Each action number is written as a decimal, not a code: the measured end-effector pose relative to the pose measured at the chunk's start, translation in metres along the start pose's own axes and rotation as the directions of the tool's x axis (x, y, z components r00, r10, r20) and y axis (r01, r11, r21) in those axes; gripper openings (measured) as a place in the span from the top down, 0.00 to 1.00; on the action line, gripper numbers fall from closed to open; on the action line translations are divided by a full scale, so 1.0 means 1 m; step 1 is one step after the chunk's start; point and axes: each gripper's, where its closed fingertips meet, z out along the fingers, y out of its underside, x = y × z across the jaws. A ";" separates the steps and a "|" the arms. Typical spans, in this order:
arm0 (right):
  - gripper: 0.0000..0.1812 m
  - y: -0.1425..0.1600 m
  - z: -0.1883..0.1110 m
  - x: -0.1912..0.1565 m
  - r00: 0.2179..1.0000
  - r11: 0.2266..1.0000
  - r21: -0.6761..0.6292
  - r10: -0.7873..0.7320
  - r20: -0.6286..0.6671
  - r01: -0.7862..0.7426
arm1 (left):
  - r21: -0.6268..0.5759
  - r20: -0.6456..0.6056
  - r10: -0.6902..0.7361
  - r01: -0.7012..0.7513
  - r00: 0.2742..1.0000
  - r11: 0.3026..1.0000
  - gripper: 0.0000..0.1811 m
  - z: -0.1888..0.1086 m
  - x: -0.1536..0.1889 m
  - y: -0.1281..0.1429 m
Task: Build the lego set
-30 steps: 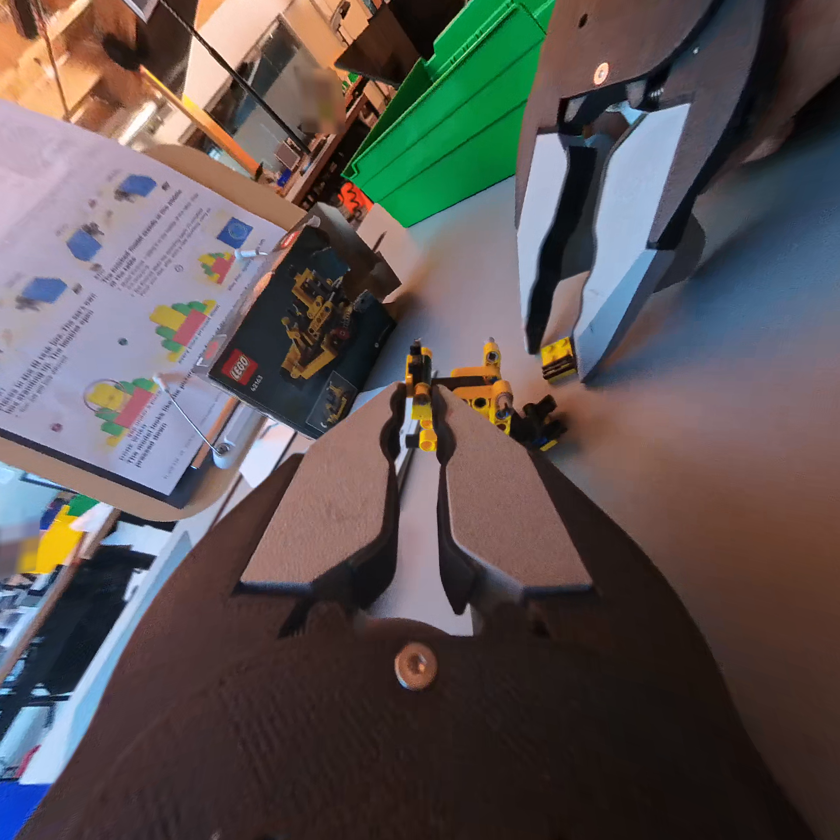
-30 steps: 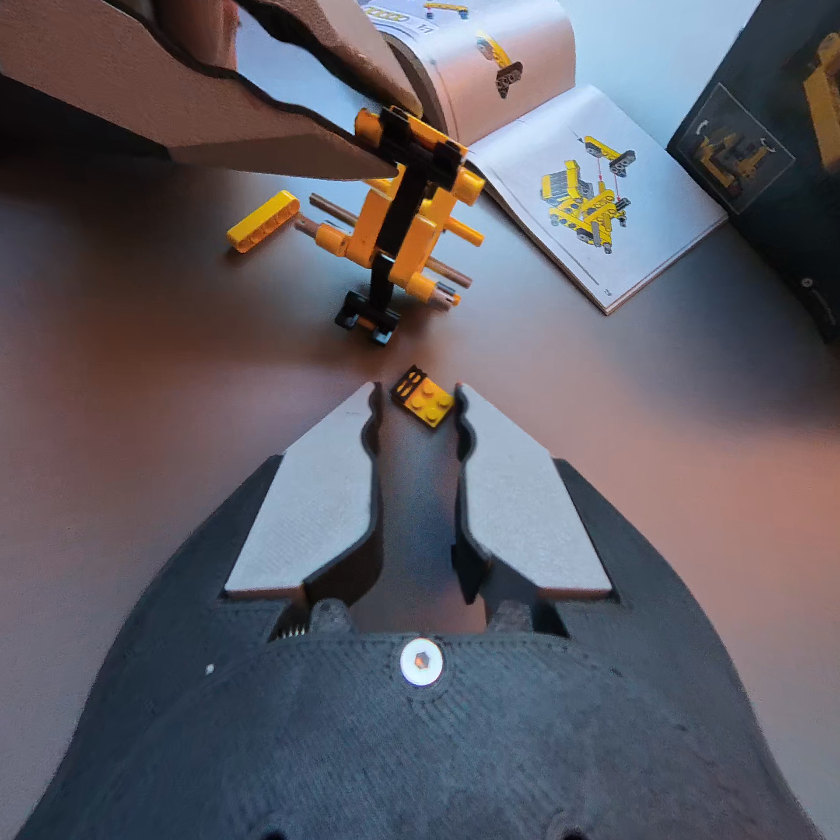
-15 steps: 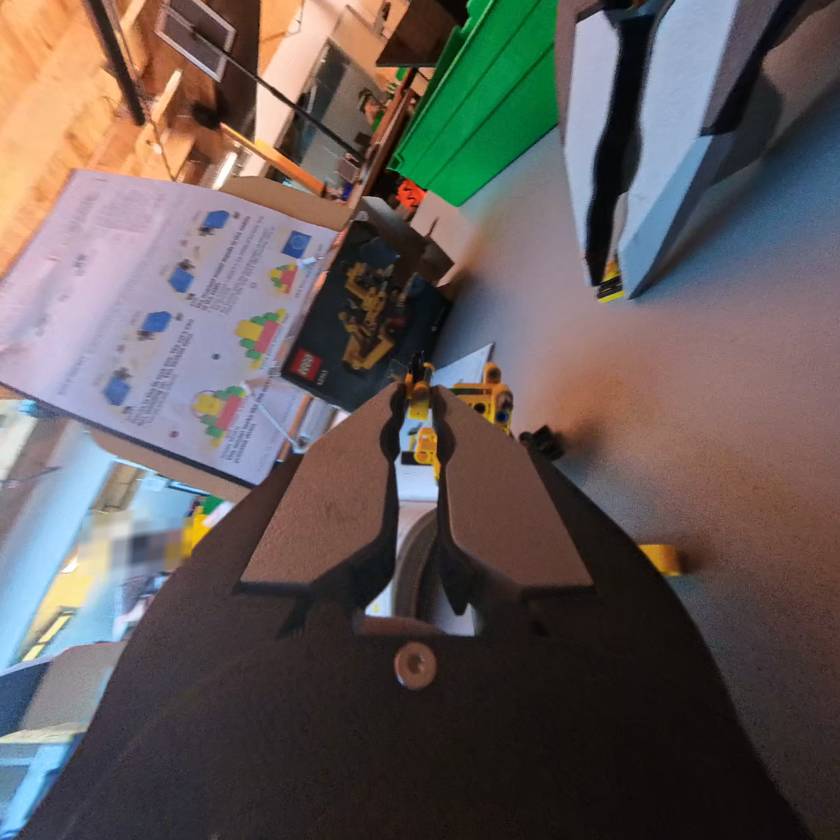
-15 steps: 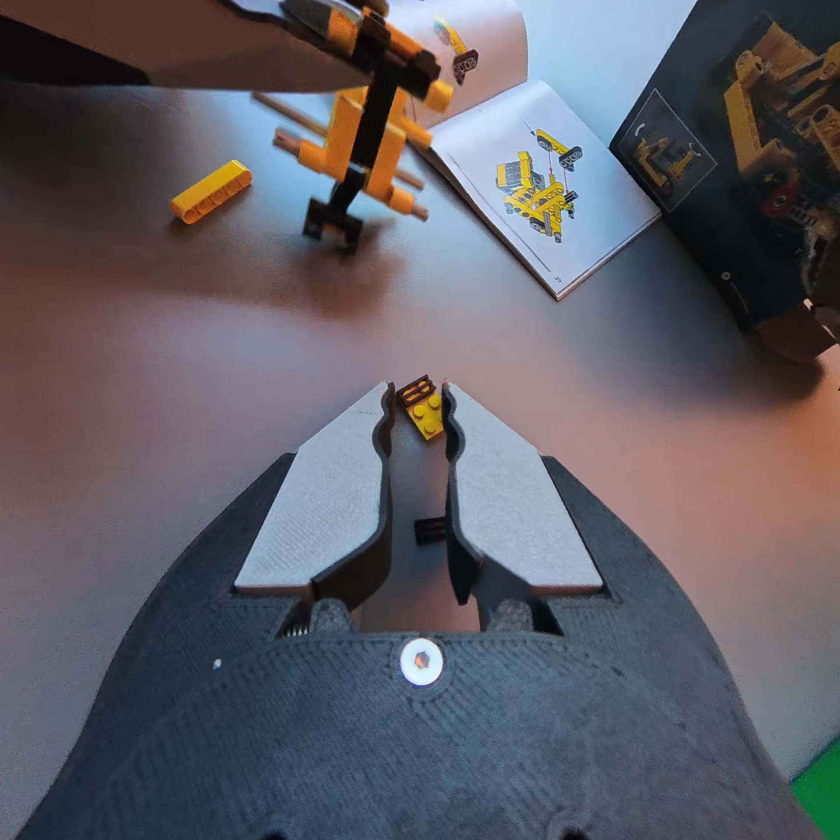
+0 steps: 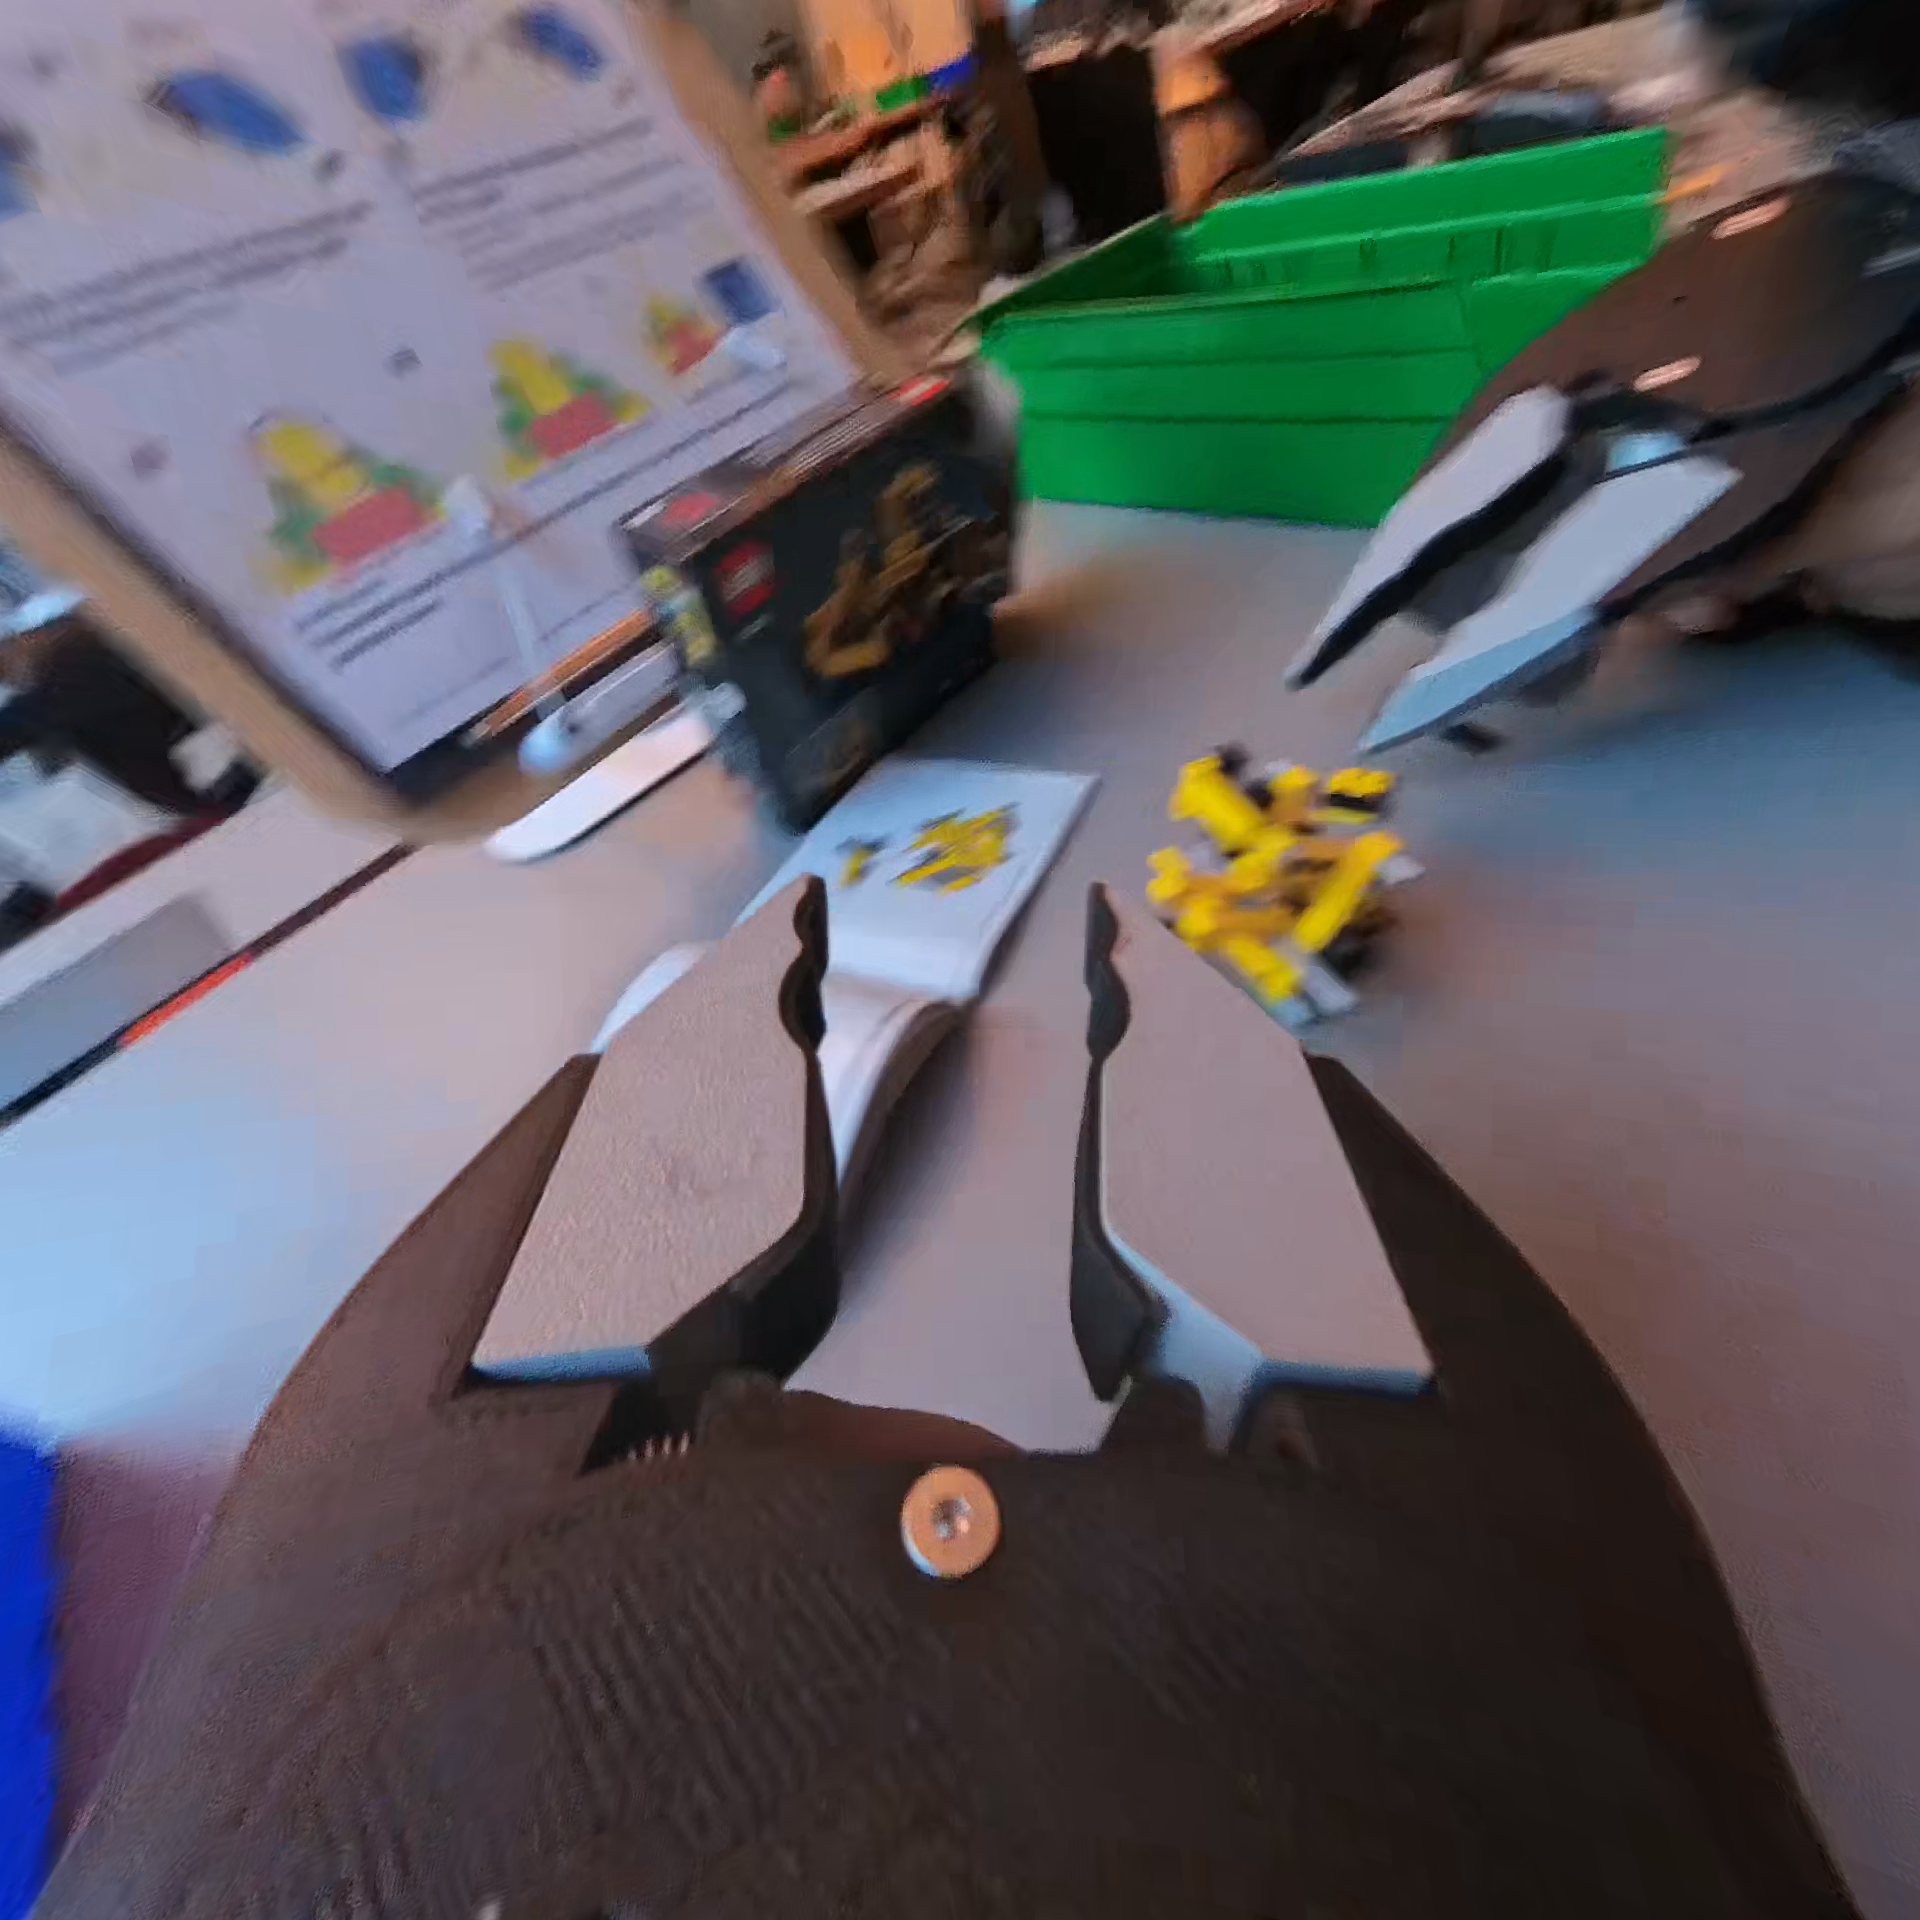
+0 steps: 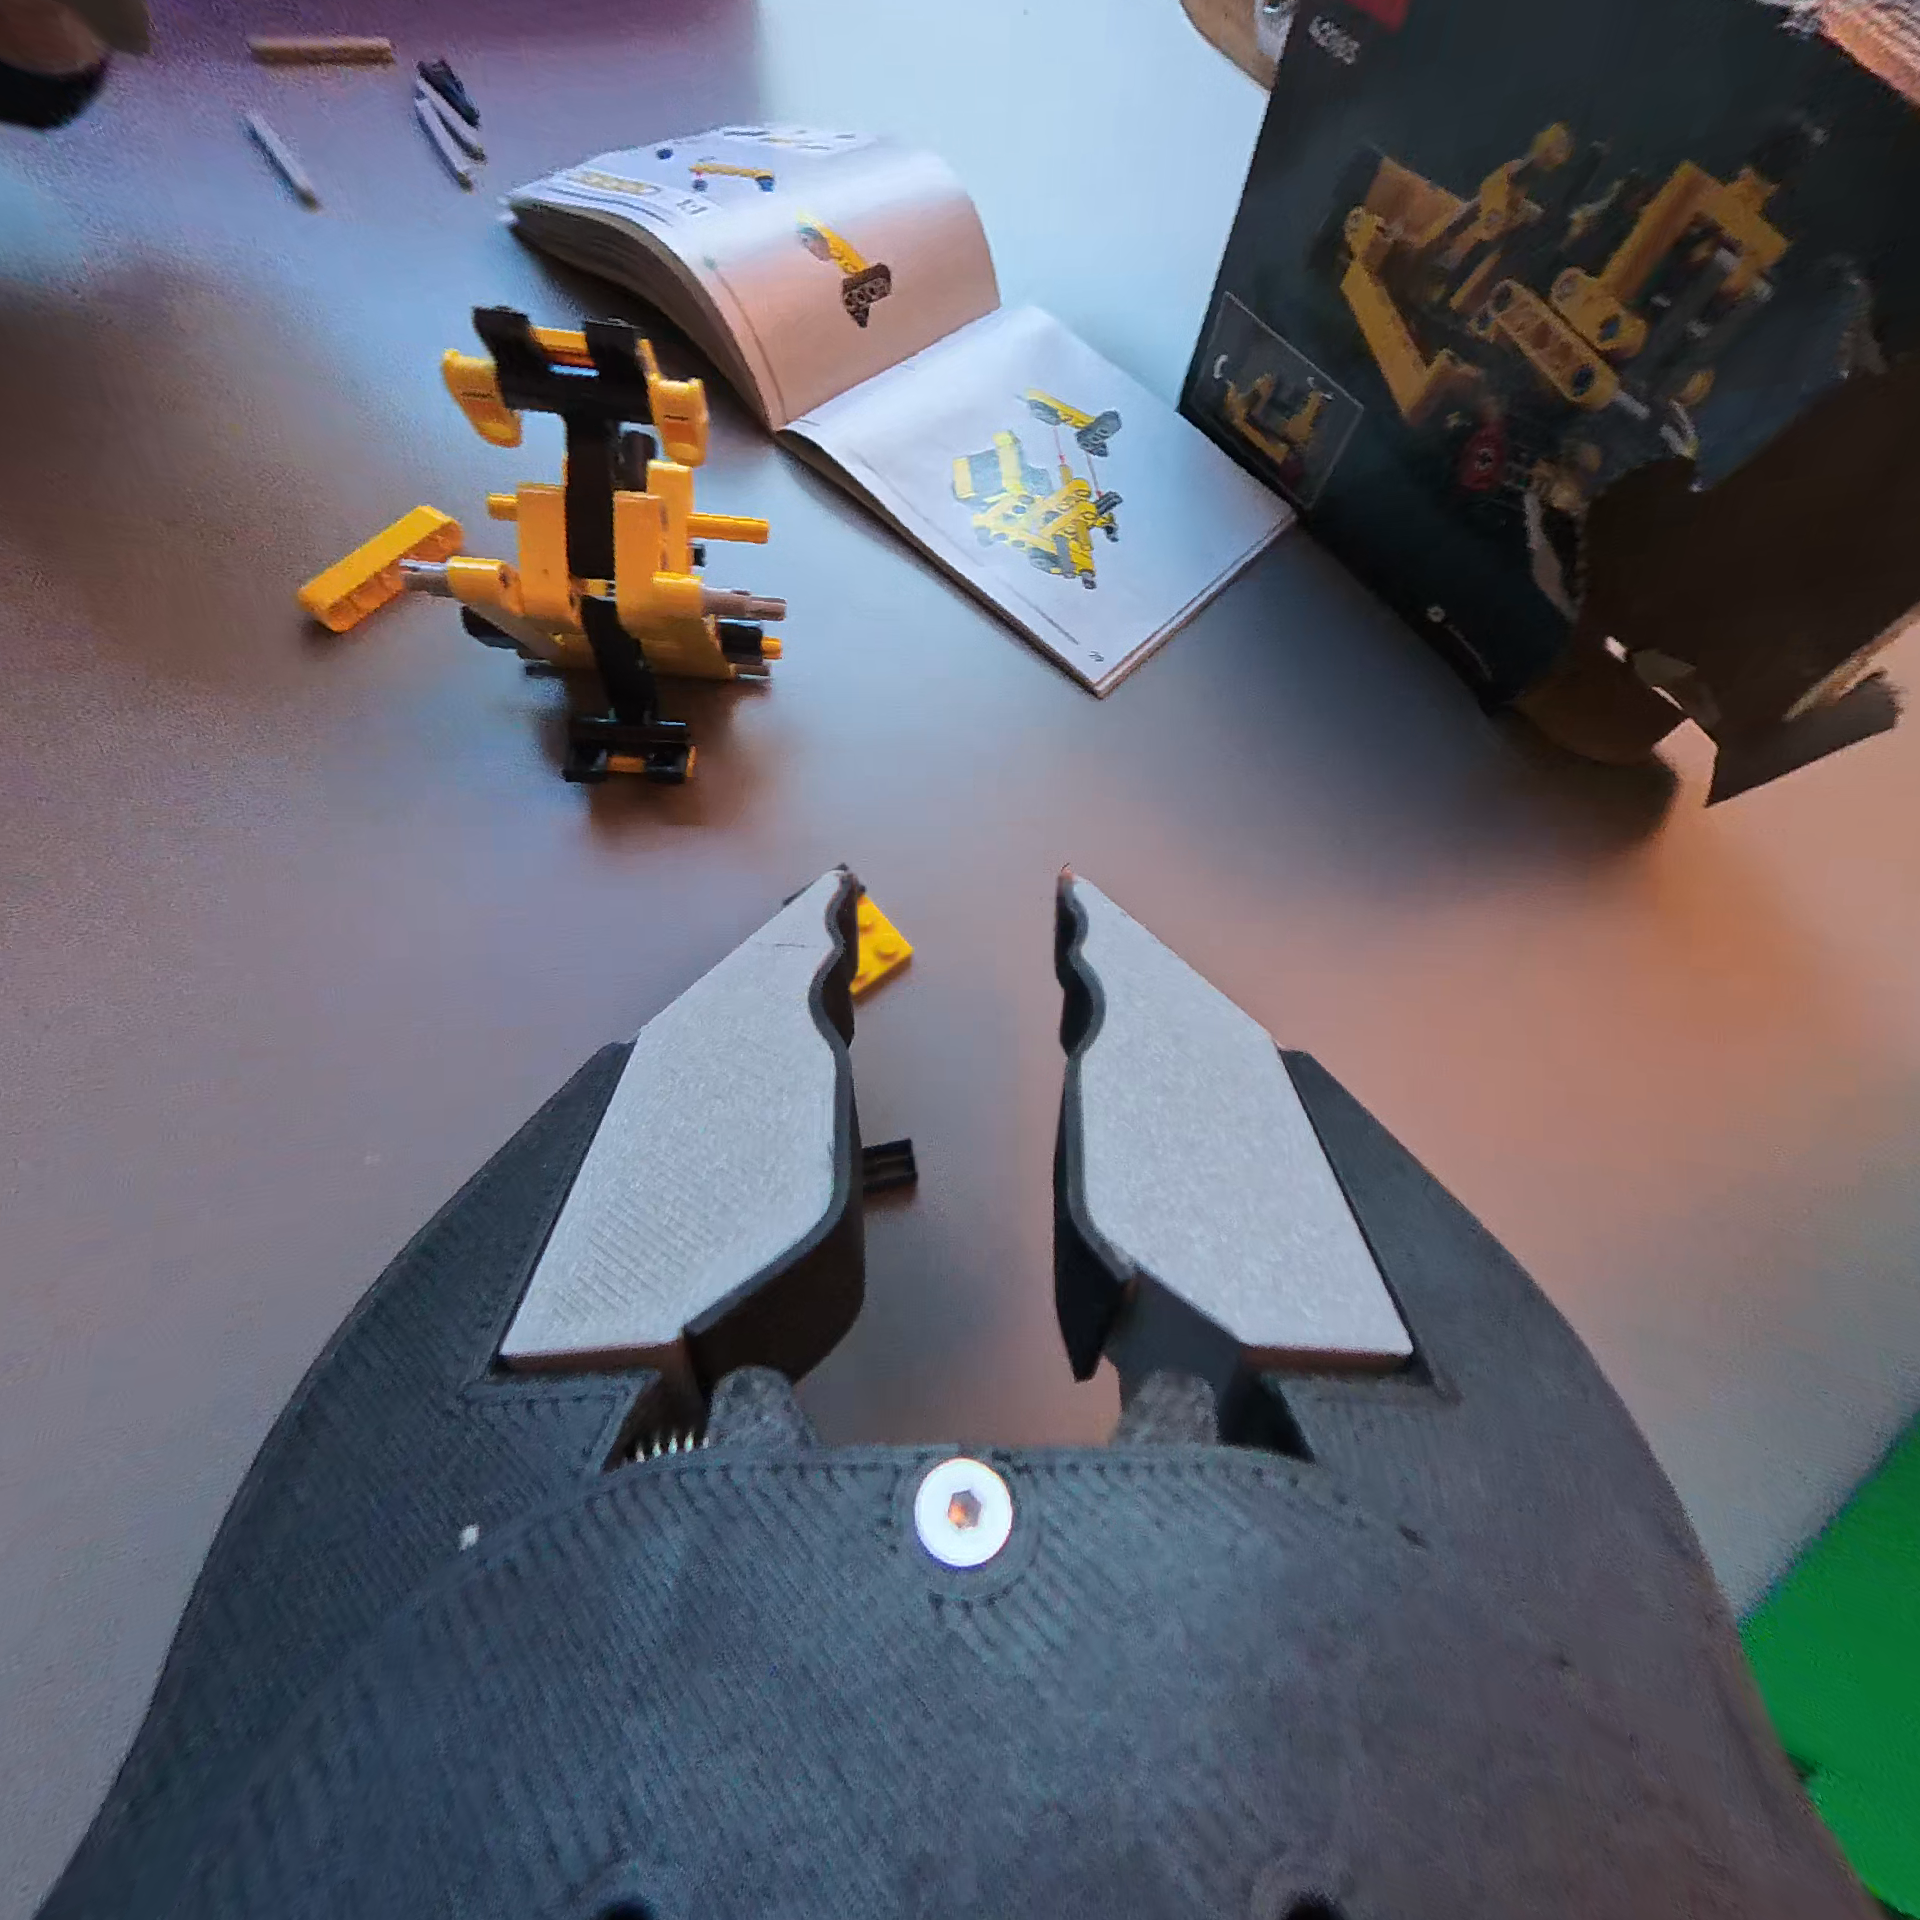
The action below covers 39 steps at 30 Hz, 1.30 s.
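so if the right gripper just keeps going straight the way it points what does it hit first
Probably the bare table. The right gripper is open, with the small yellow plate beside its left fingertip rather than centred. Farther ahead lies the open instruction booklet, though depth is unclear.

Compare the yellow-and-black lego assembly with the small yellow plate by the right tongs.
The lego assembly is many joined yellow and black parts with protruding axles; the small yellow plate is one flat studded piece. The assembly sits clear of the right tongs; the plate is partly hidden behind one finger. Both lie ungripped on the table.
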 end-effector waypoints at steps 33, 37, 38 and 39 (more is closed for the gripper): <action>0.81 -0.040 0.041 0.017 0.953 0.989 0.128 -0.106 0.284 0.072 | -0.257 -0.132 -0.149 0.111 0.980 0.960 1.00 -0.002 -0.055 0.065; 0.81 -0.040 0.042 0.016 0.958 0.983 0.133 -0.154 0.243 0.124 | -0.256 -0.144 -0.133 0.093 0.981 0.962 1.00 -0.001 -0.052 0.065; 0.81 -0.039 0.042 0.015 0.958 0.982 0.133 -0.165 0.235 0.137 | -0.257 -0.135 -0.134 0.096 0.982 0.962 1.00 -0.001 -0.053 0.065; 0.82 -0.039 0.043 0.015 0.958 0.980 0.134 -0.176 0.228 0.148 | -0.255 -0.123 -0.130 0.095 0.984 0.962 1.00 -0.002 -0.056 0.066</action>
